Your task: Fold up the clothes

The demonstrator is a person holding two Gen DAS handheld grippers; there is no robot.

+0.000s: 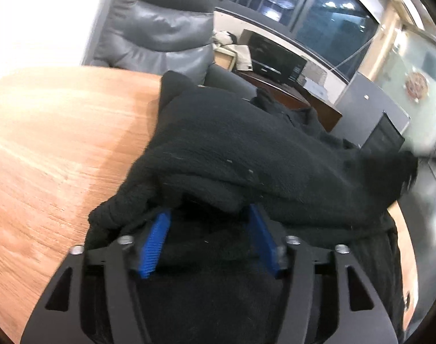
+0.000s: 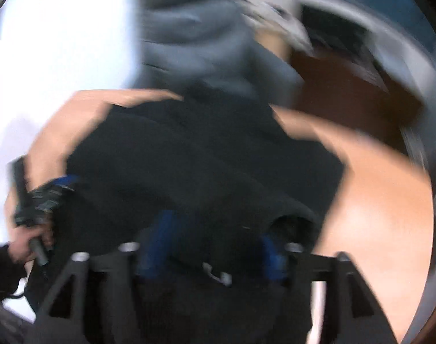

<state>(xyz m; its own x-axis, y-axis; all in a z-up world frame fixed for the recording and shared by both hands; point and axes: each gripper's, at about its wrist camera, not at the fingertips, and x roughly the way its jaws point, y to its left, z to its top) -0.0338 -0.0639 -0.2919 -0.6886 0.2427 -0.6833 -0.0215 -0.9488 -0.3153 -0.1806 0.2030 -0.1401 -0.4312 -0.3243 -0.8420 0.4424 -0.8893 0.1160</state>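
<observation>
Left gripper (image 1: pixel 208 215): blue pads (image 1: pixel 156 240) spread apart, black garment (image 1: pixel 246 149) bunched between and draped over the tips. Pads not pressed together; whether they actually pinch the fabric, cannot tell.

Right gripper (image 2: pixel 215 238): view heavily motion-blurred. Blue pads (image 2: pixel 160 240) also apart with black garment (image 2: pixel 189 157) filling the gap between them; grip state cannot tell. A small white tag or clip (image 2: pixel 218 276) shows on the fabric near the gripper base.

Garment: thick black fleece-like cloth, piled in folds on the wooden surface (image 1: pixel 60 143), one end hanging past the far edge of the surface. In the right wrist view the cloth covers the middle of the surface (image 2: pixel 375 200), bare wood showing on both sides of it.

Left of the garment in the right wrist view: the left gripper (image 2: pixel 62 182), blurred, with a gloved hand (image 2: pixel 31 229) on its handle.

Beyond the surface: grey leather chair (image 1: pixel 160 28) just behind the far edge of the surface. Further behind, right of the chair, a dark monitor (image 1: pixel 275 60) on a dark desk (image 1: pixel 289 94), windows (image 1: pixel 318 8) above it.
</observation>
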